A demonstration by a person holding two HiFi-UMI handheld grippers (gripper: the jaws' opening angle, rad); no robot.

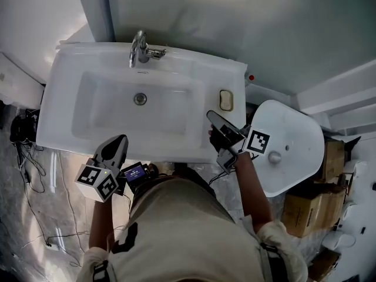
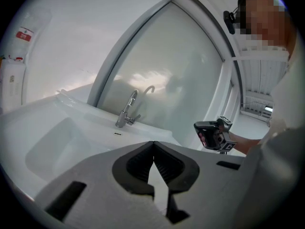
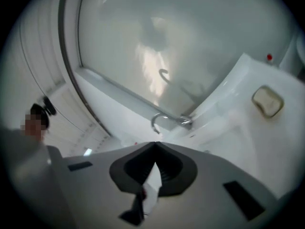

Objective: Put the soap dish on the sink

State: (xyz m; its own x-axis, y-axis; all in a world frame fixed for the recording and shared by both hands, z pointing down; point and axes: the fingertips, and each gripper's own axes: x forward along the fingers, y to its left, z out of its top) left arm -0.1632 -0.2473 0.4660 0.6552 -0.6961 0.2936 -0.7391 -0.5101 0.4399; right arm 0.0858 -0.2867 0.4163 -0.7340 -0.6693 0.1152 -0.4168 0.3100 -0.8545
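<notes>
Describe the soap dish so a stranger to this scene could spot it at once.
Find the white sink with the chrome faucet at its back. On the flat ledge right of the basin in the head view lies the soap dish: a small cream rounded rectangle, the only loose object on the sink.

White sink (image 1: 60, 93) with soap dish (image 1: 225, 100) on ledge

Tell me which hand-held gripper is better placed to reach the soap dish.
Right. The right hand-held gripper hangs just short of the soap dish on the sink's right ledge; the left hand-held gripper is at the front edge, across the basin.
</notes>
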